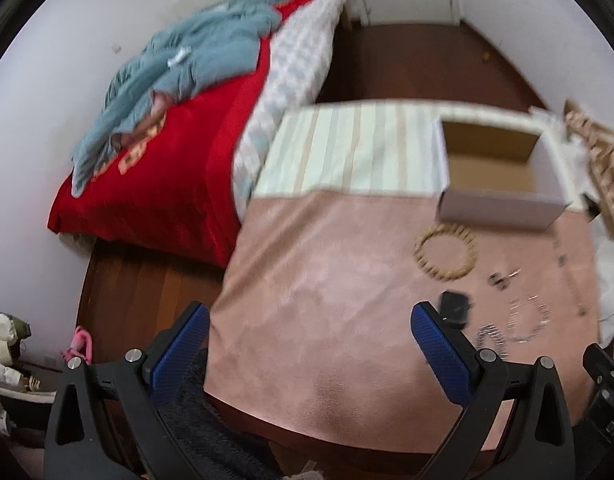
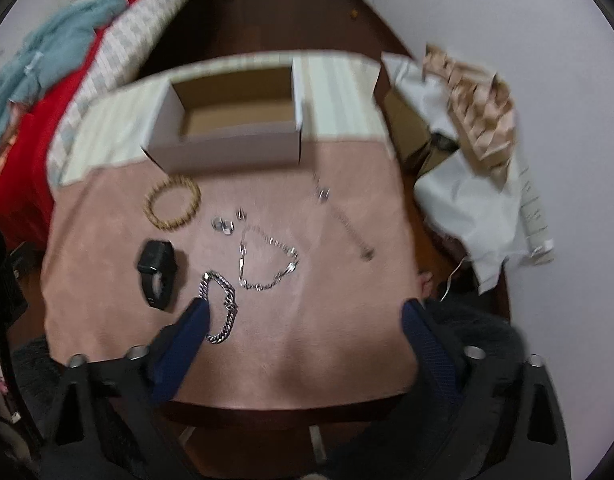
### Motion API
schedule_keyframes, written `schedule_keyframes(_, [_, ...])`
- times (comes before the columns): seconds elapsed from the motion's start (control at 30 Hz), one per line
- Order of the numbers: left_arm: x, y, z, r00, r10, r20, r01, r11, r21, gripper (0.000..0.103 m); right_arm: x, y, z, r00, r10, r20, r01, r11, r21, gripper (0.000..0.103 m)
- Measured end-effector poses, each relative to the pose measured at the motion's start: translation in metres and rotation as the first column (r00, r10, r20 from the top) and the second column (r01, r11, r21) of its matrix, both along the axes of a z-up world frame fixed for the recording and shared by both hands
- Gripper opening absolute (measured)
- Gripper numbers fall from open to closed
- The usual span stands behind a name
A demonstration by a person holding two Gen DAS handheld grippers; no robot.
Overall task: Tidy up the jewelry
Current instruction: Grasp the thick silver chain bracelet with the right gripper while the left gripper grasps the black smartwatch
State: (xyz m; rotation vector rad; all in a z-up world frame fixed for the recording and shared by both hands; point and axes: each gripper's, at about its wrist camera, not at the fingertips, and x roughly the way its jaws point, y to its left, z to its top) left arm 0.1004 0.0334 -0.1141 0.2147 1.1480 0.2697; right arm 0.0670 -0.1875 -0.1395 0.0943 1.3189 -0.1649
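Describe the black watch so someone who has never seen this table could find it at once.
On the pink cloth, in front of the open cardboard box, jewelry lies scattered. The black watch lies leftmost, just below the beaded bracelet. It is the only black piece.

On the pink suede-like cloth (image 2: 327, 320) lies one open white cardboard box with a brown inside (image 2: 231, 120). One ring of tan wooden beads (image 2: 172, 205) lies in front of it, and one black smartwatch with a black strap (image 2: 157, 268). There are two silver chain bracelets: one thick curb-link chain (image 2: 223, 308) and one thinner flat-link chain laid in a loop (image 2: 267, 260). One long thin silver chain with a clasp (image 2: 343, 220) lies apart. The small silver pieces (image 2: 227, 222) look like three or four; blur prevents a sure count.
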Motion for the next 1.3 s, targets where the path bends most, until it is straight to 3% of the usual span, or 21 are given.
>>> schedule_keyframes(0.13, [0.003, 0.01, -0.048, 0.996, 0.027, -0.089, -0.023, 0.999, 0.04, 0.103, 0.01, 0.003, -0.062, 0.995, -0.044, -0.094, 0.053, 0.994, 0.1, 0.068])
schedule_keyframes(0.2, [0.0, 0.015, -0.065, 0.992, 0.033, -0.122, -0.028, 0.999, 0.043, 0.103, 0.01, 0.007, -0.088, 0.99, -0.059, -0.132, 0.075, 0.99, 0.122, 0.066])
schedule_keyframes(0.37, [-0.002, 0.024, -0.086, 0.985, 0.044, -0.167, -0.037, 0.998, 0.047, 0.103, 0.011, 0.023, -0.122, 0.985, -0.04, -0.169, 0.067, 0.985, 0.157, 0.054])
schedule_keyframes(0.47, [-0.005, 0.018, -0.09, 0.985, 0.033, -0.171, -0.024, 0.998, 0.052, 0.103, 0.01, 0.034, -0.124, 0.99, -0.003, -0.14, 0.021, 0.991, 0.132, 0.044])
schedule_keyframes(0.57, [-0.006, 0.013, -0.089, 0.985, 0.013, -0.172, -0.006, 0.999, 0.041, 0.103, 0.009, 0.044, -0.125, 0.993, 0.039, -0.114, -0.024, 0.991, 0.134, 0.022])
schedule_keyframes(0.63, [-0.007, 0.011, -0.086, 0.985, 0.001, -0.171, 0.004, 0.999, 0.032, 0.103, 0.007, 0.047, -0.125, 0.992, 0.043, -0.115, -0.028, 0.991, 0.133, 0.0])
schedule_keyframes(0.7, [-0.008, 0.01, -0.082, 0.987, -0.006, -0.161, 0.012, 0.999, 0.034, 0.103, 0.004, 0.042, -0.127, 0.992, 0.025, -0.123, -0.01, 0.992, 0.123, 0.0])
schedule_keyframes(0.83, [-0.008, 0.011, -0.076, 0.989, -0.006, -0.149, 0.009, 1.0, 0.022, 0.103, 0.0, 0.021, -0.118, 0.992, -0.016, -0.121, 0.047, 0.965, 0.257, 0.003])
schedule_keyframes(0.87, [-0.007, 0.012, -0.077, 0.989, -0.004, -0.148, 0.007, 1.0, 0.023, 0.103, -0.001, 0.019, -0.115, 0.994, -0.014, -0.111, 0.045, 0.958, 0.282, 0.007])
schedule_keyframes(0.93, [-0.007, 0.013, -0.078, 0.989, 0.001, -0.149, 0.004, 1.0, 0.027, 0.103, -0.001, 0.022, -0.115, 0.995, 0.007, -0.098, 0.022, 0.956, 0.293, 0.027])
schedule_keyframes(0.97, [-0.006, 0.014, -0.079, 0.989, 0.003, -0.149, 0.002, 1.0, 0.031, 0.103, -0.001, 0.024, -0.117, 0.995, 0.014, -0.099, 0.016, 0.955, 0.295, 0.029])
schedule_keyframes(1.07, [-0.008, 0.019, -0.078, 0.989, 0.013, -0.145, -0.007, 0.999, 0.041, 0.103, 0.004, 0.042, -0.123, 0.992, 0.048, -0.116, -0.014, 0.961, 0.275, 0.03])
schedule_keyframes(1.17, [-0.009, 0.023, -0.078, 0.99, 0.025, -0.141, -0.018, 0.999, 0.05, 0.103, 0.016, 0.063, -0.126, 0.989, 0.083, -0.125, -0.061, 0.983, 0.174, 0.03])
schedule_keyframes(1.2, [-0.009, 0.025, -0.078, 0.99, 0.028, -0.139, -0.021, 0.998, 0.053, 0.103, 0.017, 0.072, -0.127, 0.988, 0.102, -0.119, -0.086, 0.988, 0.128, 0.026])
schedule_keyframes(1.23, [-0.01, 0.025, -0.077, 0.99, 0.03, -0.138, -0.023, 0.998, 0.054, 0.103, 0.015, 0.078, -0.129, 0.987, 0.112, -0.116, -0.103, 0.991, 0.081, 0.014])
schedule_keyframes(1.27, [-0.01, 0.026, -0.077, 0.99, 0.031, -0.137, -0.024, 0.998, 0.053, 0.103, 0.014, 0.082, -0.131, 0.986, 0.121, -0.114, -0.115, 0.992, 0.051, 0.008])
schedule_keyframes(1.3, [-0.011, 0.025, -0.077, 0.99, 0.029, -0.136, -0.022, 0.998, 0.052, 0.103, 0.012, 0.082, -0.133, 0.986, 0.124, -0.109, -0.119, 0.992, 0.048, 0.008])
